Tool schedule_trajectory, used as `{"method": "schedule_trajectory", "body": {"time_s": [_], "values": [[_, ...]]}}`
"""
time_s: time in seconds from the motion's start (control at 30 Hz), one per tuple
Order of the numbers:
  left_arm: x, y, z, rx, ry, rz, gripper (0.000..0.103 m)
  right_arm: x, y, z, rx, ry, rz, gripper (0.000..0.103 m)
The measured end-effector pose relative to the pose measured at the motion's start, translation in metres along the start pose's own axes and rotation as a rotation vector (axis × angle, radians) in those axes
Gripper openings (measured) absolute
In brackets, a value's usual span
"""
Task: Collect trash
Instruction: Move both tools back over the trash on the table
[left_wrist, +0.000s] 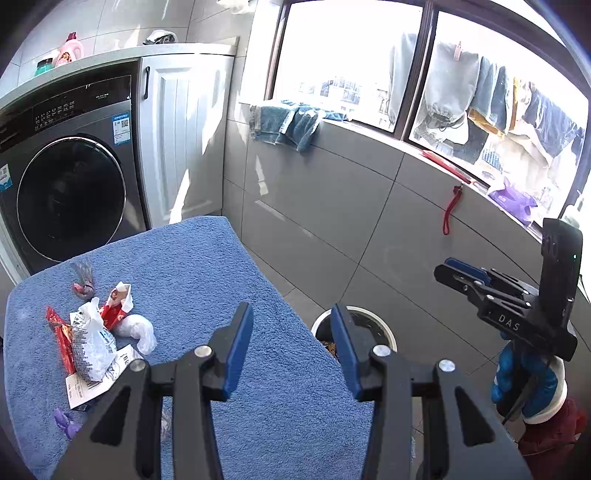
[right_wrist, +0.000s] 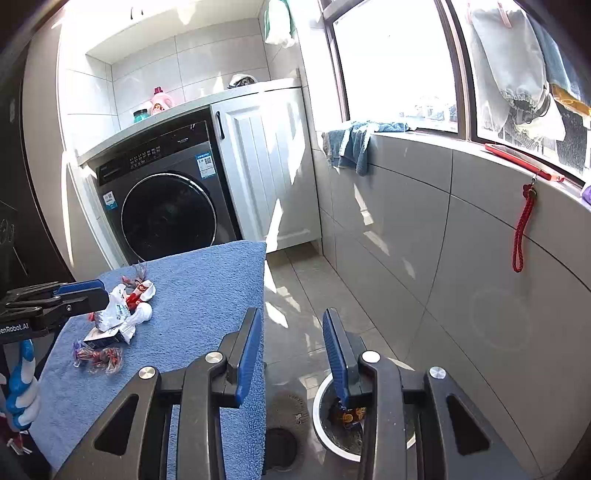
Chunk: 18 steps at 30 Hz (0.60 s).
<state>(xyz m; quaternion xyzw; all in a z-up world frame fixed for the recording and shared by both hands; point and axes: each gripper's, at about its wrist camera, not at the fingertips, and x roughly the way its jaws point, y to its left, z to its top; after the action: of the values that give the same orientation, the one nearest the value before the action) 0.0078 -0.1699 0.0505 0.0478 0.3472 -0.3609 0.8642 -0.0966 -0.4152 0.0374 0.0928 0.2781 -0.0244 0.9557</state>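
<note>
A pile of trash lies on the blue towel-covered table: a white plastic bag, red wrappers, paper slips and a purple wrapper. It also shows in the right wrist view. A white-rimmed bin stands on the floor to the right of the table, with an orange wrapper inside. My left gripper is open and empty above the table's right edge. My right gripper is open and empty above the bin. Each gripper shows in the other's view, the right and the left.
A dark front-loading washing machine and a white cabinet stand behind the table. A grey tiled wall with a windowsill runs along the right. A red lanyard hangs from the sill. A round floor drain lies beside the bin.
</note>
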Motion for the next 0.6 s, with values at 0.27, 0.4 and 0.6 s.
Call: {"method": "schedule_trajectory", "body": {"time_s": [0.27, 0.4, 0.6], "values": [[-0.092, 0.079, -0.027, -0.119, -0.100, 0.145, 0.042, -0.021, 0.075, 0.028, -0.110, -0.066, 0.102, 0.033], [-0.122, 0.114, -0.042, -0.158, -0.128, 0.234, 0.042, -0.024, 0.106, 0.036, -0.151, -0.082, 0.143, 0.036], [-0.133, 0.164, -0.060, -0.241, -0.121, 0.290, 0.042, -0.004, 0.135, 0.044, -0.196, -0.058, 0.184, 0.037]]}}
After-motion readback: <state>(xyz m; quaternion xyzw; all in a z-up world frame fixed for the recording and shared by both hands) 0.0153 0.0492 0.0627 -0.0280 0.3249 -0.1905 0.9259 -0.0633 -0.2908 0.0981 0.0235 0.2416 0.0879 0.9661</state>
